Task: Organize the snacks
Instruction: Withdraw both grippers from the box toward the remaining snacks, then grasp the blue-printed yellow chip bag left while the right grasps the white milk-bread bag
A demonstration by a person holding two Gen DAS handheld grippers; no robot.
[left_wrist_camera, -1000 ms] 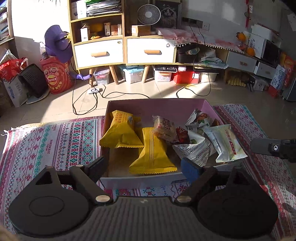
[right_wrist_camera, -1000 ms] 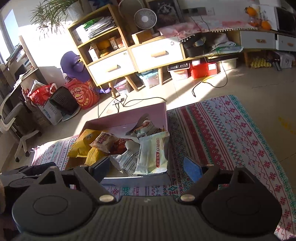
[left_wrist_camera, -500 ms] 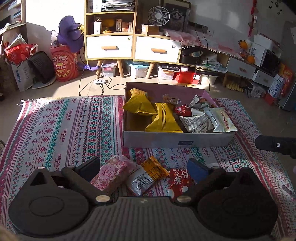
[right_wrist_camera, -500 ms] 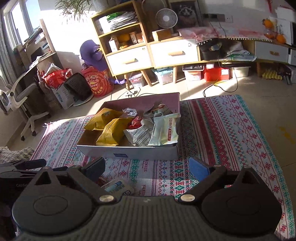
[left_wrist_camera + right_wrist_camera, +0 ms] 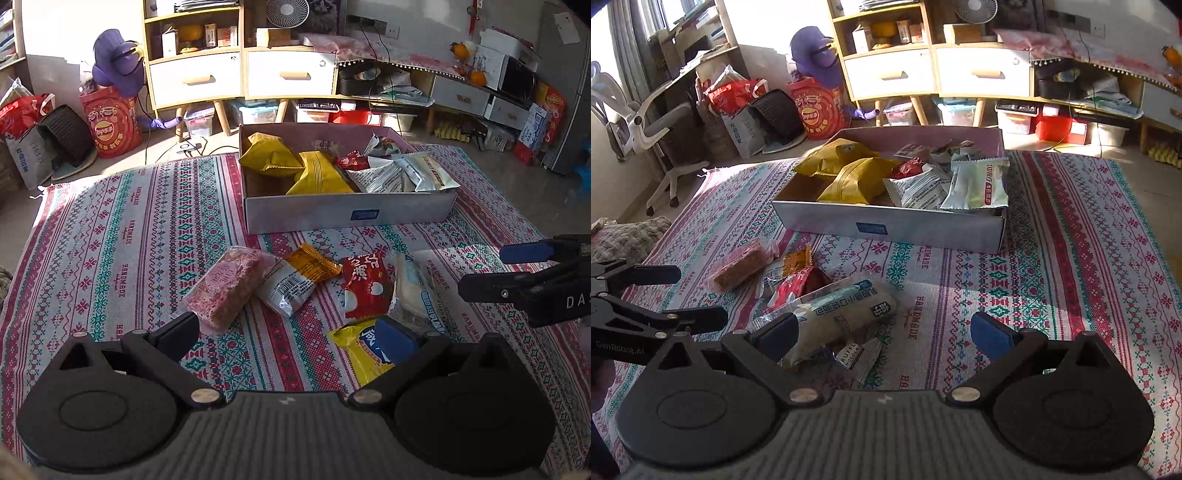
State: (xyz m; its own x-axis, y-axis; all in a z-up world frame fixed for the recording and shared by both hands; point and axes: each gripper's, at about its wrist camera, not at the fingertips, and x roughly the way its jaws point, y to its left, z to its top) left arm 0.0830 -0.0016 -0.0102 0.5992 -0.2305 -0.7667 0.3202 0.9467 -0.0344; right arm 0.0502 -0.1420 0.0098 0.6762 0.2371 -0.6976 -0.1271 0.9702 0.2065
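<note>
Several snack packets already lie in the cardboard box (image 5: 347, 212) on the patterned rug (image 5: 122, 236): two yellow bags (image 5: 317, 173) on its left side and pale wrappers (image 5: 402, 173) on its right. Five more wait loose on the rug just in front of it: a pink rice bar (image 5: 225, 288), an orange-and-silver packet (image 5: 295, 280), a red packet (image 5: 364, 288), a pale bread roll (image 5: 842, 314) and a yellow packet (image 5: 356, 350). Both the left gripper (image 5: 288, 332) and right gripper (image 5: 882, 330) hang above this pile with fingers spread wide and empty, so roughly half the sorting looks left.
</note>
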